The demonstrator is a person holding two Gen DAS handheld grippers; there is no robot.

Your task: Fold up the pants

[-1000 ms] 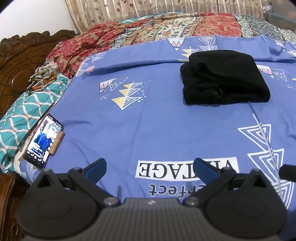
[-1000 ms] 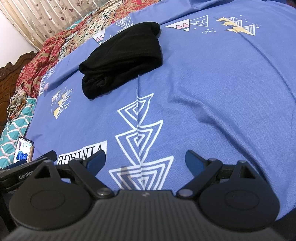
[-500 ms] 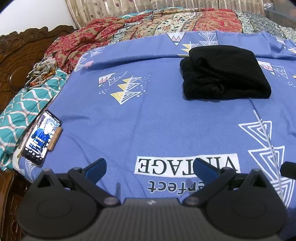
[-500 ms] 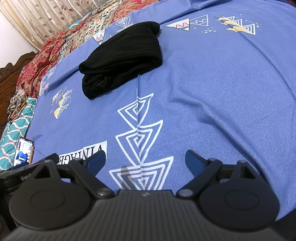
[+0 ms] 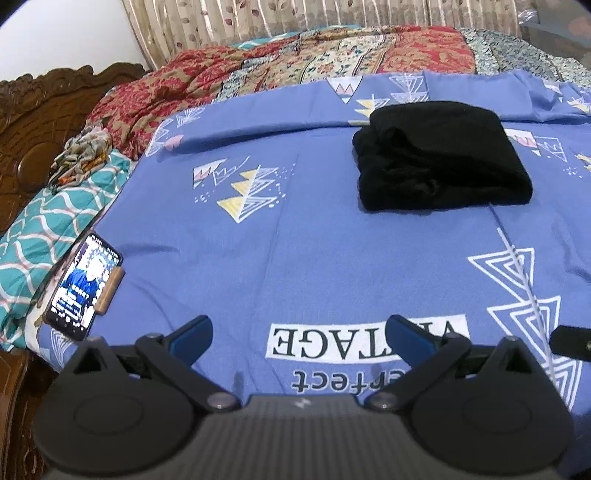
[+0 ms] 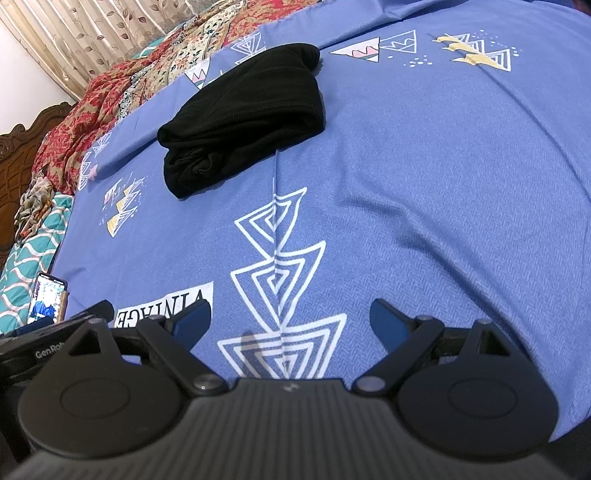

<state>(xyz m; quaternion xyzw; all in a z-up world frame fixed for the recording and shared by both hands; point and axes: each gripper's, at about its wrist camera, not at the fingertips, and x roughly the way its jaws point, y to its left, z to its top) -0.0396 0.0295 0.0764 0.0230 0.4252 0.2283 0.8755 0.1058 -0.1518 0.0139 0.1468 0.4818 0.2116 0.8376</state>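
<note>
1. Surface: a bed covered by a blue sheet (image 5: 314, 236) printed with white, yellow and pink triangle motifs and a white label reading "VINTAGE" (image 5: 365, 338). A beige leaf-pattern curtain (image 5: 295, 18) hangs behind the bed.
2. Far edge: a red and cream patterned quilt (image 5: 314, 55) lies bunched along the 12 o'clock side of the sheet, running round to 10 o'clock.
3. Left edge: a carved dark wooden headboard (image 5: 33, 122) stands at 9 to 10 o'clock. A teal wave-pattern cloth (image 5: 55, 218) lies just beside the sheet, and a small crumpled printed cloth (image 5: 83, 153) rests on it.
4. Phone: a phone (image 5: 83, 286) with a lit screen lies at 8 o'clock in the left wrist view, at the sheet's left margin. A small brown object (image 5: 110, 290) touches its right side; its identity cannot be determined.
5. Task item: the black pants (image 5: 439, 160) lie folded into a compact rectangular bundle on the sheet, at 1 o'clock in the left wrist view and at 11 o'clock in the right wrist view (image 6: 243, 118). Layered folds show at the bundle's left end.
6. Left tool (image 5: 299, 334): jaws spread wide, empty, with blue pads, hovering over the "VINTAGE" label. It is well apart from the pants.
7. Right tool (image 6: 291, 319): jaws spread wide, empty, positioned over the nested white triangle print (image 6: 280, 295). It is well apart from the pants.
8. Cross-view: the body of the left tool appears at 8 o'clock in the right wrist view.
</note>
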